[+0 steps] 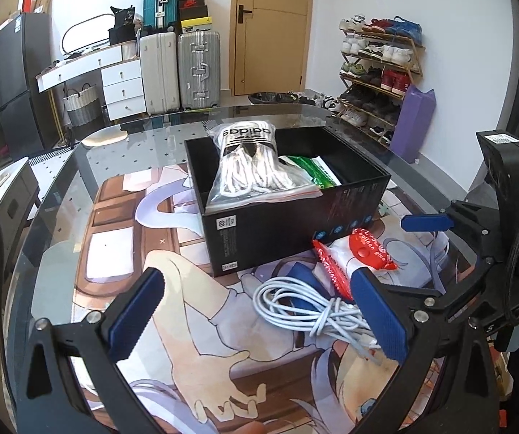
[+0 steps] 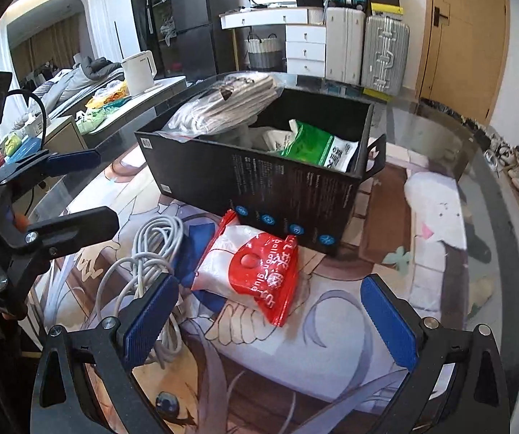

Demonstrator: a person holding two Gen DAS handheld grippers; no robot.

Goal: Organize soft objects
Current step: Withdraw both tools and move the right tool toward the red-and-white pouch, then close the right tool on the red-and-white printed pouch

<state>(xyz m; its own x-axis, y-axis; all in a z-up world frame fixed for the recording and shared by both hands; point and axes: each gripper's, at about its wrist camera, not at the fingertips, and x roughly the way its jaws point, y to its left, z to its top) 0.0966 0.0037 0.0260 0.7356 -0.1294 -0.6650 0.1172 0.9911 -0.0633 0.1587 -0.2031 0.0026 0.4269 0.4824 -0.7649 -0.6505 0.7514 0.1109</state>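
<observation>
A black box (image 1: 270, 231) (image 2: 223, 177) stands on the printed mat. A clear bag of white laces (image 1: 255, 166) (image 2: 223, 105) lies across its left rim, and a green and white packet (image 1: 313, 171) (image 2: 313, 148) lies inside. In front of the box lie a red and white pouch (image 1: 357, 256) (image 2: 255, 271) and a coiled white cable (image 1: 306, 307) (image 2: 150, 253). My left gripper (image 1: 259, 318) is open and empty above the mat, left of the cable. My right gripper (image 2: 270, 329) is open and empty, just short of the pouch. The left gripper also shows in the right wrist view (image 2: 93, 188).
The mat covers a glass table (image 1: 143, 137). The right gripper shows at the right of the left wrist view (image 1: 393, 249). A white kettle (image 2: 138, 72) stands on a side counter. Suitcases (image 1: 179, 72), drawers and a shoe rack (image 1: 378, 72) stand beyond the table.
</observation>
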